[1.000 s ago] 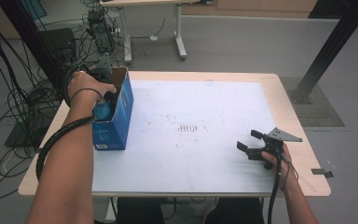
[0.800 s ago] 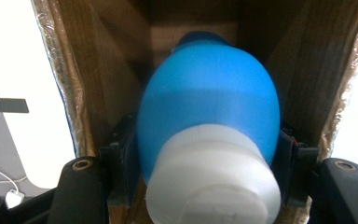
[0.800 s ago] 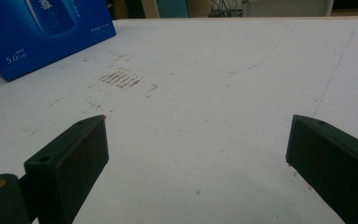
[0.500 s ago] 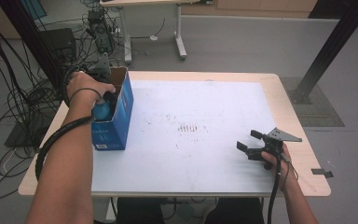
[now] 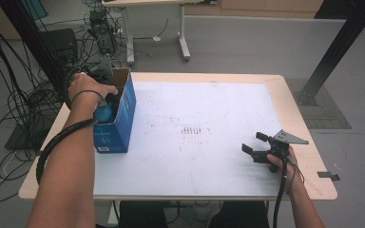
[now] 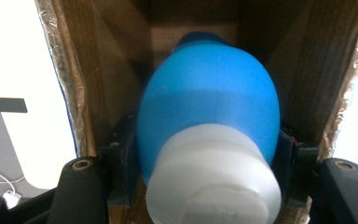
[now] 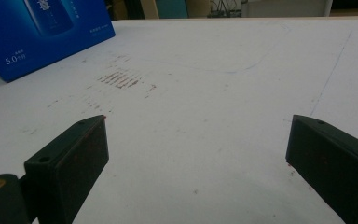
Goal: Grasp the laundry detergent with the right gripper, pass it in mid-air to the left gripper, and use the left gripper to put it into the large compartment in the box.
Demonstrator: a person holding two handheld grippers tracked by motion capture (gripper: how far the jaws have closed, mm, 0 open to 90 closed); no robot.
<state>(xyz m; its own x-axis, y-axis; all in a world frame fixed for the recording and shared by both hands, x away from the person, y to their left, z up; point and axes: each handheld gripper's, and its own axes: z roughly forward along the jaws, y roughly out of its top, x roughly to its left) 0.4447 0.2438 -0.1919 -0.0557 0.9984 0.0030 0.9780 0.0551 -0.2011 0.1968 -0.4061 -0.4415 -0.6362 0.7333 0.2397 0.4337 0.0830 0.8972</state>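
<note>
A blue bottle (image 6: pixel 209 102) with a white cap (image 6: pixel 214 182) sits between my left gripper's (image 6: pixel 205 154) jaws, which are shut on its sides inside an open blue carton with a brown cardboard interior (image 6: pixel 116 60). In the high view that blue carton (image 5: pixel 119 126) stands at the table's left edge, and my left hand reaches into its open top, where the bottle (image 5: pixel 103 113) shows. My right gripper (image 5: pixel 254 144) rests low near the table's front right, open, with nothing between its jaws (image 7: pixel 196 149). The carton (image 7: pixel 42 32) lies far off to its upper left.
The white table sheet (image 5: pixel 204 109) has faint reddish marks (image 5: pixel 195 130) near its middle. Beyond the table's left side hang cables and stand equipment (image 5: pixel 52 42); another table's legs (image 5: pixel 183 33) are behind. A dark post (image 5: pixel 332 52) rises at the right.
</note>
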